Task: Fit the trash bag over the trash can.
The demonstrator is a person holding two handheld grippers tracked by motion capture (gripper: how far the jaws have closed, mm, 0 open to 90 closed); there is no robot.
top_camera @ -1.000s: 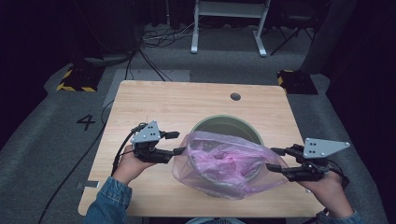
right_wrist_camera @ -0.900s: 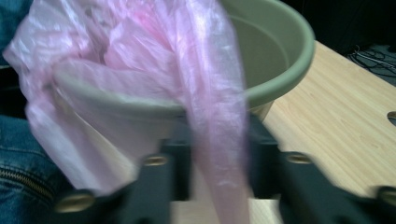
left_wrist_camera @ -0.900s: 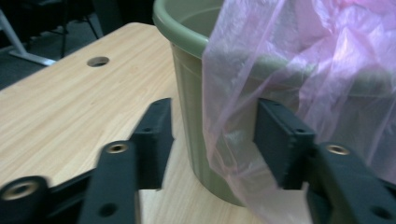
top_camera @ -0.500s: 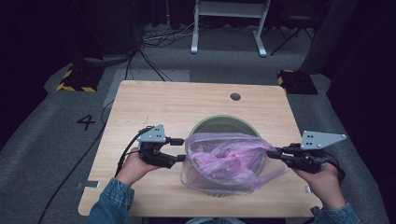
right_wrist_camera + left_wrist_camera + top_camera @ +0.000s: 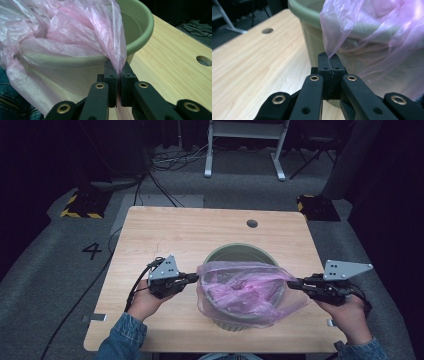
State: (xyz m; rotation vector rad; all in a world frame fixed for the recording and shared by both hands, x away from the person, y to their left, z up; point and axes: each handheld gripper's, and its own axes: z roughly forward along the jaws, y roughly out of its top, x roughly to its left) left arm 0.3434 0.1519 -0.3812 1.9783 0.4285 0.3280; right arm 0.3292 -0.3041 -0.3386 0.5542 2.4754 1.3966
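A pale green bin (image 5: 240,249) stands on the wooden table (image 5: 175,230), with a thin pink plastic bag (image 5: 245,287) draped over its near half. My left gripper (image 5: 195,276) is at the bag's left edge; its jaws have just been closing and now pinch the film (image 5: 382,37) at the fingertips (image 5: 331,56) beside the bin wall (image 5: 312,37). My right gripper (image 5: 291,283) is at the bag's right edge. Its jaws have also just been closing and hold a fold of the bag (image 5: 75,32) at the tips (image 5: 119,66), below the bin rim (image 5: 140,22). The bag is stretched between them.
A round cable hole (image 5: 252,223) lies in the table's far side. Beyond the table stand a white frame's legs (image 5: 245,150) and loose cables on grey floor. Yellow-black striped blocks (image 5: 80,205) lie on the floor at both far corners.
Both grippers have closed on the bag's edges and drawn it out sideways. The bag now lies flatter and lower over the bin's near half.
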